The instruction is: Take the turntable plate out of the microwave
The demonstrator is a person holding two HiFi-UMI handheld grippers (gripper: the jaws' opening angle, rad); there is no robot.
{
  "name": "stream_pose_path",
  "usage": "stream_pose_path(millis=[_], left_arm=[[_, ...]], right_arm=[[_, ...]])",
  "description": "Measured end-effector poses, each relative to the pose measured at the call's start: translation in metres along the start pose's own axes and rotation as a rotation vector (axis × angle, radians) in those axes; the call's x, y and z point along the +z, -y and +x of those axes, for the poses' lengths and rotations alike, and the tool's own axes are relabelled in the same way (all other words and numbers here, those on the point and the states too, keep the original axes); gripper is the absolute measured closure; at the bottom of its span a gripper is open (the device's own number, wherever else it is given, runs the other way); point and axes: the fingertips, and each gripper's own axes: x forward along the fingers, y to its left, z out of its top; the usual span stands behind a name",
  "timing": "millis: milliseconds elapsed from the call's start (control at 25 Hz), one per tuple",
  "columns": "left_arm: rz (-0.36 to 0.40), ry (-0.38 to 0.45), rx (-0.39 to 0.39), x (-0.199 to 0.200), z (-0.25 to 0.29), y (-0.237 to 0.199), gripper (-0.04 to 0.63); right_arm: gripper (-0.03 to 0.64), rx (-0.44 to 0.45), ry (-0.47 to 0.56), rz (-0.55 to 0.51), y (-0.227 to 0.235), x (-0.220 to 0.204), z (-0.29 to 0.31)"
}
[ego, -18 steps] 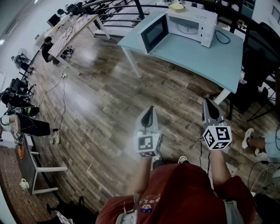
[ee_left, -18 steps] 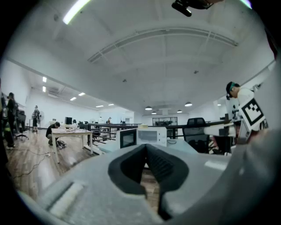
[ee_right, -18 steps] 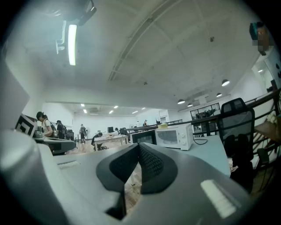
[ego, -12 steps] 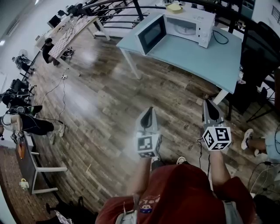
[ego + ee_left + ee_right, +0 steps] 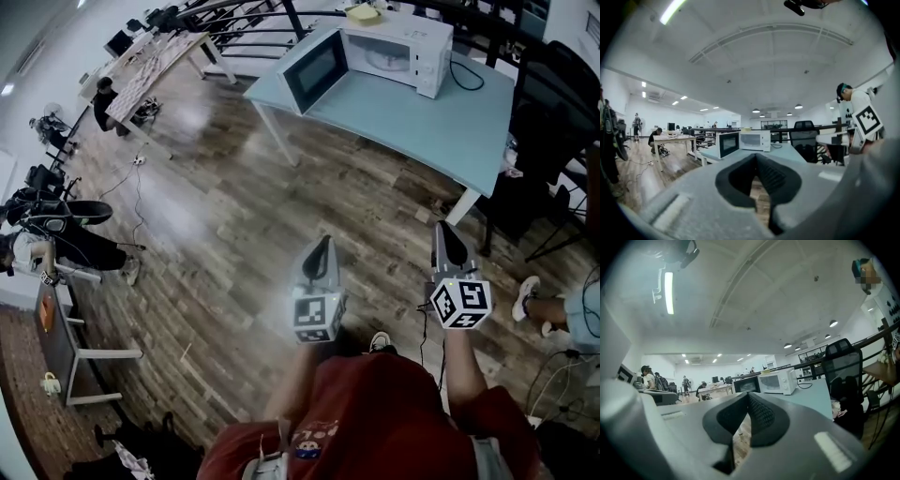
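The white microwave (image 5: pixel 405 28) stands at the far end of a light-blue table (image 5: pixel 412 117), its dark-windowed door (image 5: pixel 314 67) swung open to the left. The pale turntable plate (image 5: pixel 384 56) shows dimly inside the cavity. Both grippers are held in front of the person's body over the wooden floor, well short of the table. The left gripper (image 5: pixel 322 244) is shut with nothing in it, and so is the right gripper (image 5: pixel 444 230). In the left gripper view the microwave (image 5: pixel 755 140) lies far ahead beyond the closed tips (image 5: pixel 756 157); the right gripper view shows the microwave (image 5: pixel 777 381) likewise past its gripper (image 5: pixel 748 395).
A yellow thing (image 5: pixel 362 13) lies on the microwave. Black office chairs (image 5: pixel 548 112) stand right of the table. A second table (image 5: pixel 155 58) with a seated person (image 5: pixel 99 105) is at the upper left. Cables run over the floor, and another person's shoe (image 5: pixel 523 297) is at the right.
The table and microwave have slid slightly up and left in the head view. Both grippers stay shut in front of the body, a touch higher in the frame.
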Motion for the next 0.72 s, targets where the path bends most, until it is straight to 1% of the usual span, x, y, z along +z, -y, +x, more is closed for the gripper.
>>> stream_pose_path(millis=[240, 360, 560, 720], left_arm=[[-0.028, -0.010, -0.002, -0.011, 0.008, 0.001, 0.597], [-0.017, -0.023, -0.013, -0.015, 0.020, -0.003, 0.597], [-0.019, -0.027, -0.029, -0.018, 0.045, -0.022, 0.597], [-0.021, -0.022, -0.036, -0.016, 0.071, -0.049, 0.597]], right_arm=[[0.617, -0.016, -0.012, 0.017, 0.009, -0.010, 0.002], [0.617, -0.025, -0.017, 0.021, 0.011, -0.014, 0.012], [0.617, -0.044, -0.020, 0.013, 0.011, -0.018, 0.042], [0.617, -0.071, -0.013, 0.006, 0.008, -0.017, 0.074]])
